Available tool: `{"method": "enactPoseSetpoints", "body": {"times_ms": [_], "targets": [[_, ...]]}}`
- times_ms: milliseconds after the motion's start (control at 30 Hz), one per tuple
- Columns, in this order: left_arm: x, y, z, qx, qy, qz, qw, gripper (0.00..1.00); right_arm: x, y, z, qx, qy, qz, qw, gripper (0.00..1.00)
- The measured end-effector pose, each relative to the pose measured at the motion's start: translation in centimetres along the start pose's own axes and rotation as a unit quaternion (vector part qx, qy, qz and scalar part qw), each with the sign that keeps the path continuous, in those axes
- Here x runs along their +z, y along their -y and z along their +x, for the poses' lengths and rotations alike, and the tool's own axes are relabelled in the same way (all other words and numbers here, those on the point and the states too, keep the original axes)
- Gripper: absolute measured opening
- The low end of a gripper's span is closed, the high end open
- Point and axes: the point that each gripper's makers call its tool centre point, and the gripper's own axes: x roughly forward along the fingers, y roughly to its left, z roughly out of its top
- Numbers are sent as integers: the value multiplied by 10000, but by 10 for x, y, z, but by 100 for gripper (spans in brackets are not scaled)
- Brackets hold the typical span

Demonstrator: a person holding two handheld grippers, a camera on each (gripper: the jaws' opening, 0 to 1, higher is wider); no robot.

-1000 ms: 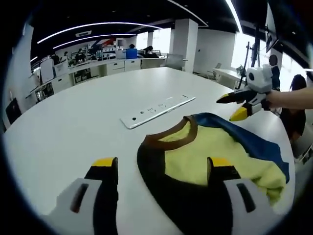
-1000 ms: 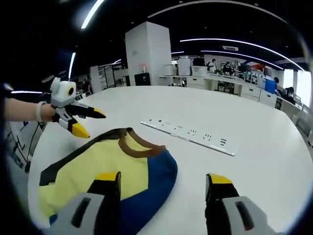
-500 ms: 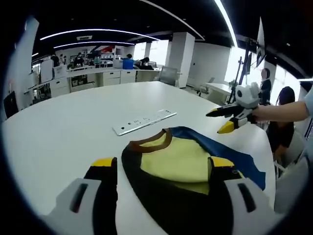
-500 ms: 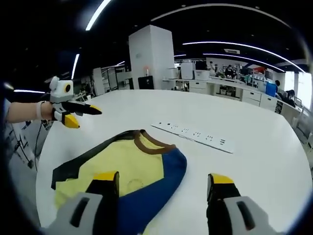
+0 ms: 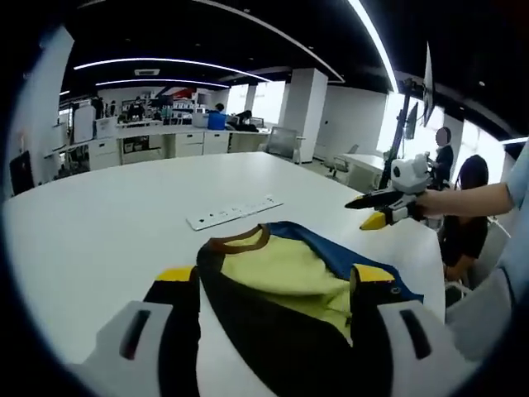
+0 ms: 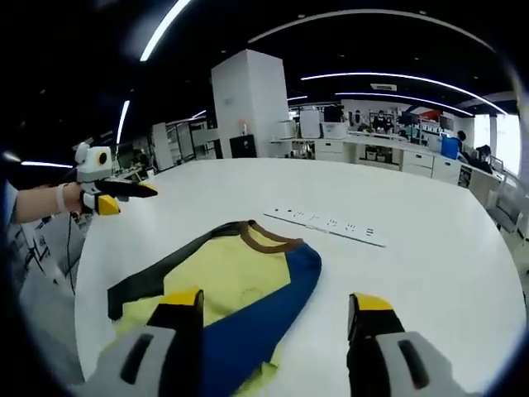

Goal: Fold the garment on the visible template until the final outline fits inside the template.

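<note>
A yellow garment (image 5: 285, 269) with a brown collar, a black side and a blue side lies crumpled on the white table (image 5: 99, 223). In the left gripper view my left gripper (image 5: 275, 281) hovers open above its near edge, holding nothing. My right gripper (image 5: 374, 208) is held off the garment's far right side, fingers apart. In the right gripper view the garment (image 6: 240, 277) lies ahead and to the left of my open right gripper (image 6: 275, 304). The left gripper (image 6: 116, 197) hangs in the air beyond the garment's left side, open.
A white power strip (image 5: 231, 212) lies flat on the table just past the collar; it is also in the right gripper view (image 6: 329, 223). A person (image 5: 463, 223) sits beyond the table's right edge. Desks and a white pillar (image 6: 248, 103) stand far behind.
Both hands have drawn back from the garment and spread further apart. The garment lies where it was. Both grippers stay open.
</note>
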Motion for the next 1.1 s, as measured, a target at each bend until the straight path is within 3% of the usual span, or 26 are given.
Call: {"method": "enactPoseSetpoints", "body": {"times_ms": [533,733,1100], "targets": [[-14,13,-61,239,234,-184,9993,66,-22,-20,-50,-112,111,240,9996,66],[-10,24,-85,200,460,-205,9985,67,-27,-37,-67,7,173,230,9996,66],[-18,44,-105,97,507,-223,9984,66,-46,-59,-95,127,128,101,9998,66]]}}
